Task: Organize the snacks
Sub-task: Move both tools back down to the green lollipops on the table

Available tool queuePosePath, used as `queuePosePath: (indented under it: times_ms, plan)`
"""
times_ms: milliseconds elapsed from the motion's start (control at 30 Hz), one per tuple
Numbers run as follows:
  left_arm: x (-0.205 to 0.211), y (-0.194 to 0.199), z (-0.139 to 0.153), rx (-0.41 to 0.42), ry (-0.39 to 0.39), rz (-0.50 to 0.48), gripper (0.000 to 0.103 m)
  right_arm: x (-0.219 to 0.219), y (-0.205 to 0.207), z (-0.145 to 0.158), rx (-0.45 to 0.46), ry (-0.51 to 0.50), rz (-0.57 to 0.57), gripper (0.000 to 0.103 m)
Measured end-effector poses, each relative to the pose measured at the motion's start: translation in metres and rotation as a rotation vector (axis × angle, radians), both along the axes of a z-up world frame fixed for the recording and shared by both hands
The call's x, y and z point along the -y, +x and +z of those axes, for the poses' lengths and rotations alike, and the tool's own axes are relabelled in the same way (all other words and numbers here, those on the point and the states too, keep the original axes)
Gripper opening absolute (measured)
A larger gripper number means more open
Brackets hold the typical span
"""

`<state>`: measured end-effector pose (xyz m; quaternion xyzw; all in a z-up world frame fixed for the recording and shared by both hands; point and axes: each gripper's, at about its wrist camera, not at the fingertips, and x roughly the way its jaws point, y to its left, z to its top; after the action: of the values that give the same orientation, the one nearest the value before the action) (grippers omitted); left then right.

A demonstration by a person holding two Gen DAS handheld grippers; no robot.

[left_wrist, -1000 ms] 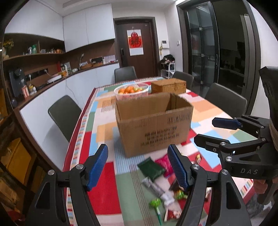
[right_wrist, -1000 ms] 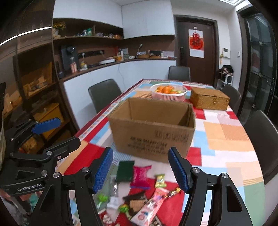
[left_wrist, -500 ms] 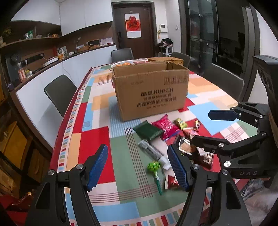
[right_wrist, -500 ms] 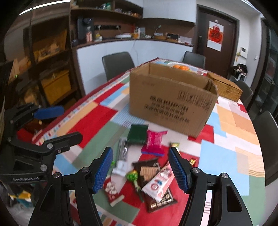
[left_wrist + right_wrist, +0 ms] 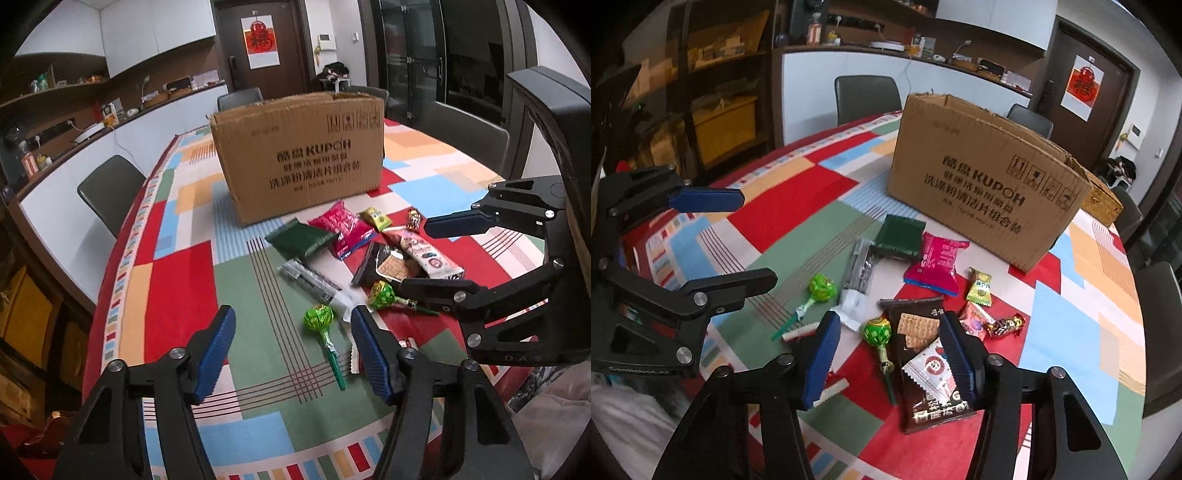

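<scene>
Both grippers (image 5: 293, 345) (image 5: 888, 352) angled over snacks (image 5: 916, 332).

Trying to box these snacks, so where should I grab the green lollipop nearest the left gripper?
Probably grip the green lollipop on its thin stick, from above. It lies flat on the tablecloth, alone, and the left gripper hangs open above it.

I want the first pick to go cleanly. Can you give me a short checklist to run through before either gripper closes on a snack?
1. Left gripper empty, jaws apart and just been closing: ok.
2. Right gripper empty, jaws apart and just been closing: ok.
3. Lollipop between the left jaws lies free of other snacks: ok.
4. Second lollipop between the right jaws lies free: not ok, it touches the biscuit pack.
5. Cardboard box upright, top open: ok.
6. Room inside the box: cannot tell.
</scene>
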<state>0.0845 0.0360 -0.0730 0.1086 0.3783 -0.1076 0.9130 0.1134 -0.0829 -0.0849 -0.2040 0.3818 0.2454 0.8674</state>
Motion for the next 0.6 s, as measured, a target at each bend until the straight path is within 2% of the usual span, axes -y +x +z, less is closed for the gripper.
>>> queuePosePath:
  times_ms: [367, 433, 600]
  plan:
    - [0.003, 0.023, -0.031, -0.093, -0.014, -0.020, 0.049, -0.010, 0.016, -0.029, -0.081, -0.035, 0.032, 0.038]
    - [0.004, 0.027, -0.035, -0.106, -0.014, -0.028, 0.044, -0.010, 0.020, -0.034, -0.101, -0.034, 0.034, 0.036]
    - [0.006, 0.036, -0.045, -0.137, -0.021, -0.039, 0.039, -0.010, 0.025, -0.043, -0.129, -0.029, 0.030, 0.032]
